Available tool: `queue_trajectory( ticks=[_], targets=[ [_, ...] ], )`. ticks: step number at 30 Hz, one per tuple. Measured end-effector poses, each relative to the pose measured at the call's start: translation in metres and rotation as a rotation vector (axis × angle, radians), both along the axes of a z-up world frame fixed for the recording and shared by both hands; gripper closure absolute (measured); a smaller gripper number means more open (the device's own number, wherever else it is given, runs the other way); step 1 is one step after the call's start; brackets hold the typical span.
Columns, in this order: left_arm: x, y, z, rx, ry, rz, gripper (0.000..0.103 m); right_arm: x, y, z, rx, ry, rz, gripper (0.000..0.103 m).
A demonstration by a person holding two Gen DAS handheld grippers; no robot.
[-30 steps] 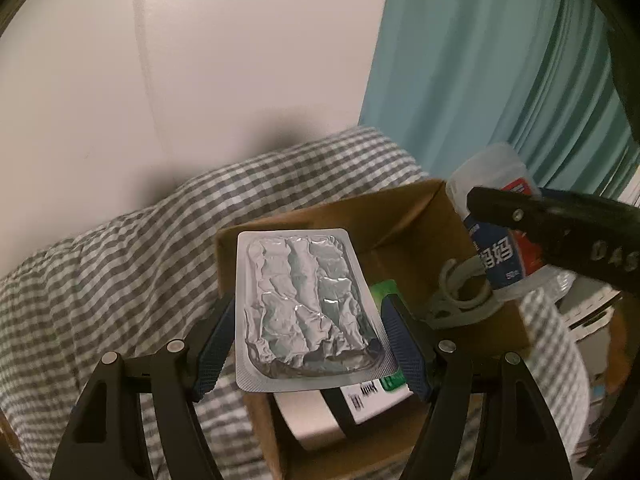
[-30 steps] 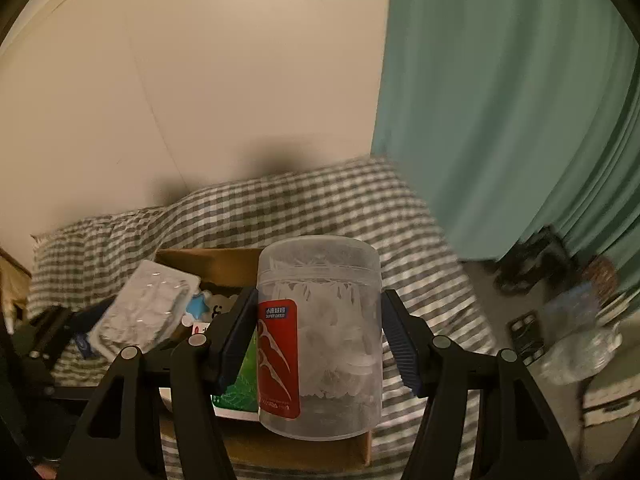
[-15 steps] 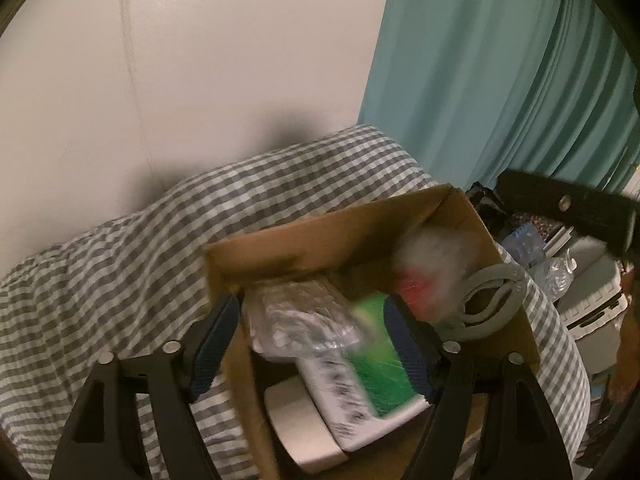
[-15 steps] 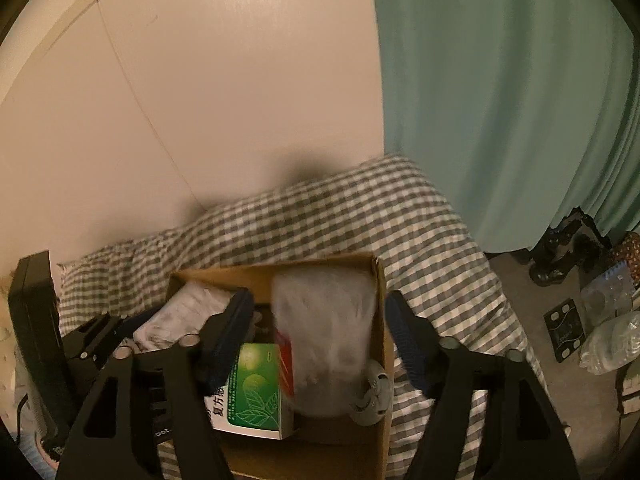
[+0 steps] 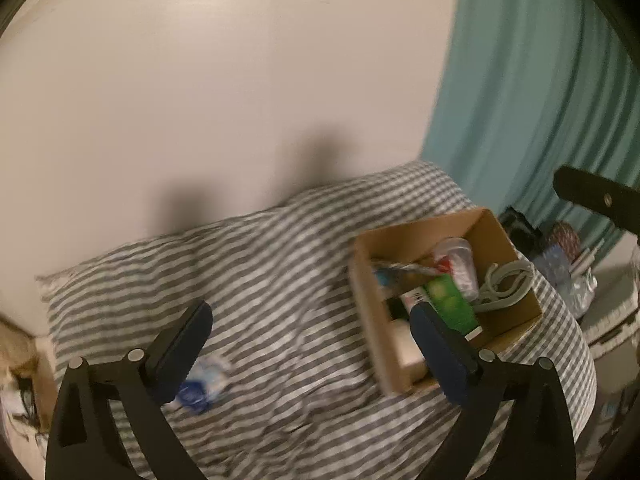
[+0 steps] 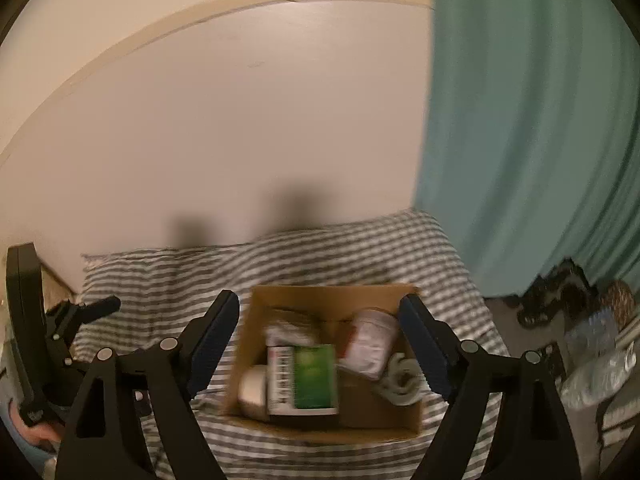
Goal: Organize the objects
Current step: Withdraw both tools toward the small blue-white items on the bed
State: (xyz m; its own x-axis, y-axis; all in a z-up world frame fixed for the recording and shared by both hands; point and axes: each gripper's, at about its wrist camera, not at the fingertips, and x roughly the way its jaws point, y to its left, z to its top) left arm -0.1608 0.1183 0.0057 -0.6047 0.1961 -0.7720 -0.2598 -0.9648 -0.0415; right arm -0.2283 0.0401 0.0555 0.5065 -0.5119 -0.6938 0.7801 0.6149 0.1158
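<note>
Both frames are motion-blurred; fine detail is unreliable.

Left gripper [image 5: 310,338]: jaws spread wide, nothing between the blue pads. It hangs above the grey-and-white checked bedcover [image 5: 280,280], with the cardboard box [image 5: 486,222] off to its right side. A small blue-and-white packet [image 5: 202,384] lies on the cover just beside the left finger; too smeared to identify.

Right gripper [image 6: 320,336]: jaws likewise released and empty, framing the cardboard box [image 6: 332,292] from above.

Box contents, left wrist view: the clear tub with red label [image 5: 456,264] lies tilted near the far right corner; the foil blister pack [image 5: 404,270] leans against the far-left inner wall; the green carton [image 5: 450,306] sits in the middle; a grey looped cord [image 5: 504,286] is against the right wall; a pale rounded item [image 5: 406,346] lies at the near-left corner, possibly a jar lid.

Right wrist view agrees: tub [image 6: 372,344] right of centre, green carton [image 6: 314,376] centre, blister pack [image 6: 286,328] rear left, cord [image 6: 400,376] near right, pale item [image 6: 254,388] near left.

Background: cream wall [image 5: 240,100], teal curtain [image 5: 540,100]. The left gripper's body [image 6: 60,332] shows at the left edge of the right wrist view.
</note>
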Motion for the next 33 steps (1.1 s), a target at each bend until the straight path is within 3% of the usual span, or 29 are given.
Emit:
queue_trajectory(
  ticks=[6, 14, 22, 29, 33],
  targets=[
    [0.019, -0.08, 0.01, -0.007, 0.018, 0.103, 0.0, 0.059, 0.048, 0.015, -0.065, 0.031, 0.071, 0.008],
    [0.037, -0.174, -0.02, -0.021, 0.0, 0.235, 0.0, 0.137, 0.093, -0.004, -0.098, 0.097, 0.179, 0.002],
    [0.05, -0.239, -0.07, -0.059, -0.038, 0.304, 0.0, 0.214, 0.121, -0.061, -0.041, 0.158, 0.318, 0.002],
    [0.048, -0.275, -0.117, -0.075, -0.084, 0.349, 0.0, 0.267, 0.124, -0.142, 0.046, 0.233, 0.391, 0.002],
    [0.045, -0.288, -0.141, -0.078, -0.121, 0.362, 0.0, 0.286, 0.137, -0.175, 0.022, 0.292, 0.484, 0.002]
  ],
)
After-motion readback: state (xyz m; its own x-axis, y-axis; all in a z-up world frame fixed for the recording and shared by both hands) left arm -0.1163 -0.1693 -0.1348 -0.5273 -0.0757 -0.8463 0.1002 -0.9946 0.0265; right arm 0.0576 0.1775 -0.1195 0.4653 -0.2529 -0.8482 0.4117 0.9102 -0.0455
